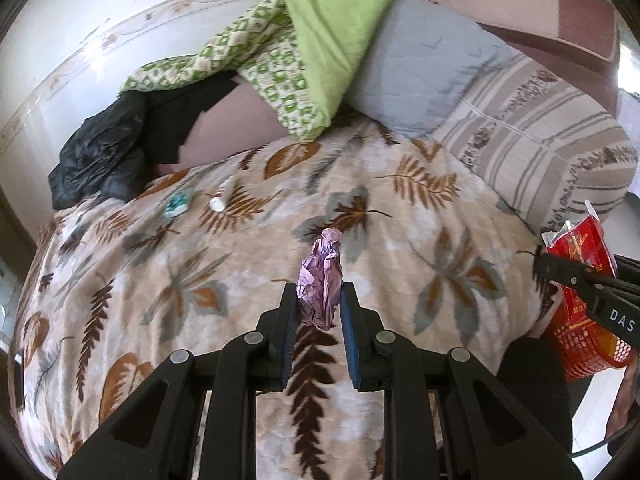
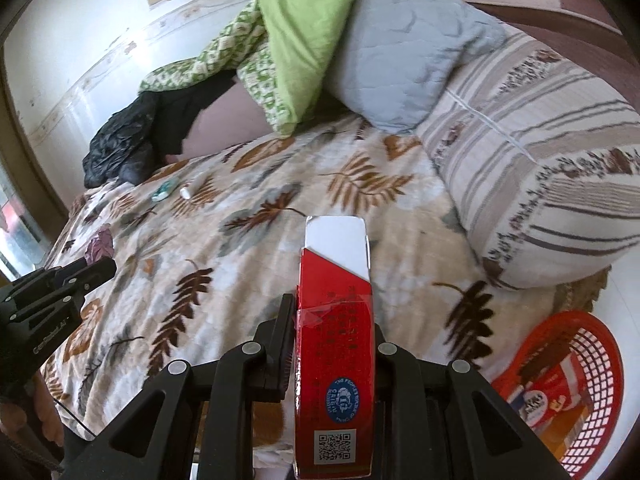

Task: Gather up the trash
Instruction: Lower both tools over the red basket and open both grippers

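Note:
My left gripper (image 1: 318,298) is shut on a crumpled pink wrapper (image 1: 322,276) and holds it above the leaf-patterned blanket (image 1: 240,264). My right gripper (image 2: 332,312) is shut on a red and white carton (image 2: 334,320) above the bed; it also shows in the left wrist view (image 1: 580,248). A red mesh basket (image 2: 592,344) with packaging inside stands off the bed's near right corner. A teal wrapper (image 1: 178,202) and a small white tube (image 1: 222,198) lie on the blanket's far left.
A black plastic bag (image 1: 100,156) sits at the far left of the bed. A striped pillow (image 1: 532,144), a grey quilt (image 1: 420,64) and green bedding (image 1: 320,40) pile up at the headboard. A wall runs behind.

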`<state>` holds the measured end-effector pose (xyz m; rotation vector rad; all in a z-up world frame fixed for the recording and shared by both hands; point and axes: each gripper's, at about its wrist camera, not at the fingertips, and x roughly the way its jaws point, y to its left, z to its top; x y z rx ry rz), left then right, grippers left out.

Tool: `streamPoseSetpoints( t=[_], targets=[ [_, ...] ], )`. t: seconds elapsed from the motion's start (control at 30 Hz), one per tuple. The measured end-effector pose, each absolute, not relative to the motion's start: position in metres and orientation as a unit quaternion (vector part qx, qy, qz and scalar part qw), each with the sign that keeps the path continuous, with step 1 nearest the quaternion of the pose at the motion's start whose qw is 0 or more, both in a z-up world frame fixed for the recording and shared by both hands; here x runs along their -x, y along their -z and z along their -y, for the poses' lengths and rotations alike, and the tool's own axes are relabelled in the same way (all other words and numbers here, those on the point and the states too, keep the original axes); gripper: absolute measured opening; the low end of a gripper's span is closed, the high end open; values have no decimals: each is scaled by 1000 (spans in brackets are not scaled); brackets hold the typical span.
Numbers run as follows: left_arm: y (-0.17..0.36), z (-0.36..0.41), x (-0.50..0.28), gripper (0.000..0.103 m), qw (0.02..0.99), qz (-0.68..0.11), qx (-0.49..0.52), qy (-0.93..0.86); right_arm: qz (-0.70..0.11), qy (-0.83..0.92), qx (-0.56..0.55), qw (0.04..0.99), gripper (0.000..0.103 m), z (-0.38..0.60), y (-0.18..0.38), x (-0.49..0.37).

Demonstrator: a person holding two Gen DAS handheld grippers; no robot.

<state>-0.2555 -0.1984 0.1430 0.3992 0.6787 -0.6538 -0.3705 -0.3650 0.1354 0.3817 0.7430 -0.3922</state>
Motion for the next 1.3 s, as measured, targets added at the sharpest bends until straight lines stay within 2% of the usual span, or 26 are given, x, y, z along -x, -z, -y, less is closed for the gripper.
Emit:
streamPoseSetpoints(
  t=[1.3],
  targets=[
    [-138, 366, 371, 21, 779, -295, -272, 481, -323, 353, -270, 836, 23, 476, -114, 525]
  ],
)
